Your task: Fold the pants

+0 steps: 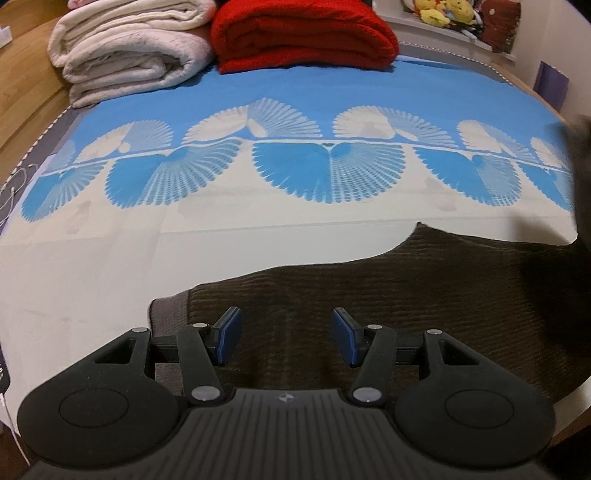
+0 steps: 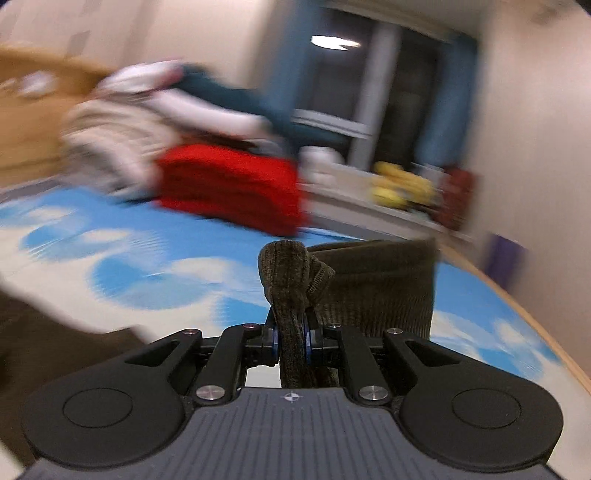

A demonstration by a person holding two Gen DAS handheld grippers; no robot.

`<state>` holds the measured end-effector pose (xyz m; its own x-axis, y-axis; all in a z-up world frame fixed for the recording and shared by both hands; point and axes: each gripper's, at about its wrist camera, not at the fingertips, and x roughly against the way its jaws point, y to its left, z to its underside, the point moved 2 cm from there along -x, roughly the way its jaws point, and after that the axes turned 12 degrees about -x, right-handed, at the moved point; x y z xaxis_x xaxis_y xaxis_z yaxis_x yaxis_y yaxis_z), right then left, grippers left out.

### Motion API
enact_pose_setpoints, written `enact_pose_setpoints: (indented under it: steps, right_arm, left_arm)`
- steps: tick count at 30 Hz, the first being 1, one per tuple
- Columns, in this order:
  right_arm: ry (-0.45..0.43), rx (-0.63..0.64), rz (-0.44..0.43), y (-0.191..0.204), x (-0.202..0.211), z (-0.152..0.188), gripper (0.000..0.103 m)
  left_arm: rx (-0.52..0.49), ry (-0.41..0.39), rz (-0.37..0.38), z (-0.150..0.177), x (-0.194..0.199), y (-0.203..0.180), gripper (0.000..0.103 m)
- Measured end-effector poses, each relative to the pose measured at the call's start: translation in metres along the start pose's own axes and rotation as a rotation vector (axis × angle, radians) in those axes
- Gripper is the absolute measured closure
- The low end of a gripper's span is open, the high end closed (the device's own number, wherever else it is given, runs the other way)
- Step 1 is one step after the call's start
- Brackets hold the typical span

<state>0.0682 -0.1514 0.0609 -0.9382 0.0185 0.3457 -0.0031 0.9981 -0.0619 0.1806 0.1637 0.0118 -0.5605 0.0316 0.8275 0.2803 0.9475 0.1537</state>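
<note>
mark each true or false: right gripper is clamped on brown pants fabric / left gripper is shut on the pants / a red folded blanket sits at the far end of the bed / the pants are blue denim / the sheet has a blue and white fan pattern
1. True: the right gripper pinches a bunch of the brown pants.
2. False: the left gripper is open above the pants, gripping nothing.
3. True: the red blanket lies folded beside a cream blanket.
4. False: they are brown ribbed fabric.
5. True: the sheet shows it.
</note>
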Motion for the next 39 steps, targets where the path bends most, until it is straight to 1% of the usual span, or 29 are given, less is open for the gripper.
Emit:
enact_pose_setpoints:
  steps: [2,3,5,6,7,8,9,12,14,17,18,19,20,21,23,24,25,26,27,28,30,31,32,33,35,37,39]
  right_arm:
    - [0.045,0.068,-0.095,0.037,-0.006,0.013,0.091]
    - [0.098,0.111,-0.162,0.058,-0.011,0.025,0.091]
    - [0.231,0.2,-0.264,0.089,-0.022,0.05,0.091]
    - [0.322,0.267,-0.276,0.102,-0.031,0.07,0.09]
    - [0.383,0.309,-0.276,0.107,-0.037,0.084,0.09]
    - [0.427,0.339,-0.275,0.109,-0.042,0.093,0.09]
    - [0.443,0.362,-0.273,0.11,-0.045,0.098,0.09]
    - [0.413,0.348,-0.267,0.106,-0.043,0.082,0.091]
    - [0.366,0.328,-0.253,0.105,-0.037,0.071,0.091]
    - [0.224,0.388,-0.235,0.112,-0.014,0.062,0.091]
    - [0.175,0.423,-0.253,0.114,-0.003,0.062,0.091]
    - [0.15,0.45,-0.283,0.117,0.003,0.064,0.091]
    - [0.148,0.482,-0.321,0.119,0.008,0.068,0.091]
    - [0.185,0.532,-0.359,0.122,0.007,0.079,0.09]
    - [0.352,0.63,-0.389,0.124,-0.001,0.111,0.088]
    - [0.403,0.661,-0.4,0.121,-0.002,0.123,0.087]
    - [0.365,0.687,-0.406,0.12,0.004,0.127,0.084]
    - [0.347,0.709,-0.414,0.12,0.008,0.125,0.084]
    - [0.353,0.692,-0.441,0.117,0.011,0.117,0.084]
    - [0.354,0.632,-0.472,0.111,0.015,0.107,0.084]
    - [0.345,0.489,-0.513,0.096,0.021,0.088,0.076]
    - [0.334,0.42,-0.52,0.087,0.023,0.079,0.071]
    - [0.321,0.371,-0.517,0.083,0.026,0.075,0.069]
    - [0.312,0.319,-0.498,0.075,0.025,0.07,0.069]
    - [0.316,0.256,-0.448,0.064,0.016,0.067,0.069]
    - [0.336,0.222,-0.403,0.059,0.005,0.075,0.069]
    - [0.391,0.242,-0.372,0.056,0.004,0.089,0.069]
  left_arm:
    - [0.009,0.004,-0.007,0.004,0.001,0.008,0.044]
    - [0.017,0.007,-0.011,0.007,0.0,0.013,0.044]
    - [0.032,0.012,-0.019,0.01,0.0,0.02,0.044]
    - [0.041,0.015,-0.022,0.012,0.0,0.024,0.044]
    - [0.047,0.017,-0.023,0.013,0.0,0.027,0.044]
    - [0.051,0.018,-0.025,0.015,0.001,0.029,0.044]
    - [0.054,0.018,-0.026,0.016,0.001,0.031,0.044]
    - [0.051,0.017,-0.028,0.017,0.001,0.034,0.044]
    - [0.051,0.019,-0.031,0.017,0.0,0.034,0.044]
    - [0.045,0.017,-0.027,0.015,0.0,0.03,0.044]
    - [0.04,0.014,-0.024,0.014,0.0,0.028,0.044]
    - [0.033,0.013,-0.022,0.013,0.0,0.026,0.044]
    - [0.028,0.013,-0.021,0.012,-0.001,0.024,0.044]
    - [0.026,0.014,-0.022,0.011,-0.001,0.022,0.044]
    - [0.026,0.018,-0.019,0.01,-0.002,0.018,0.044]
    - [0.024,0.02,-0.015,0.009,-0.003,0.016,0.044]
    - [0.02,0.02,-0.012,0.008,-0.003,0.014,0.044]
    - [0.014,0.019,-0.011,0.008,-0.003,0.011,0.044]
    - [0.005,0.018,-0.009,0.007,-0.004,0.009,0.044]
    - [-0.001,0.018,-0.009,0.006,-0.004,0.007,0.044]
    - [-0.005,0.021,-0.01,0.005,-0.006,0.005,0.044]
    - [-0.005,0.022,-0.009,0.004,-0.007,0.004,0.044]
    - [-0.005,0.024,-0.009,0.003,-0.008,0.002,0.044]
    - [-0.008,0.024,-0.007,0.002,-0.009,0.001,0.044]
    - [-0.02,0.025,-0.005,-0.001,-0.011,-0.004,0.044]
    - [-0.033,0.026,-0.002,-0.003,-0.012,-0.01,0.044]
    - [-0.037,0.026,0.004,-0.005,-0.013,-0.015,0.044]
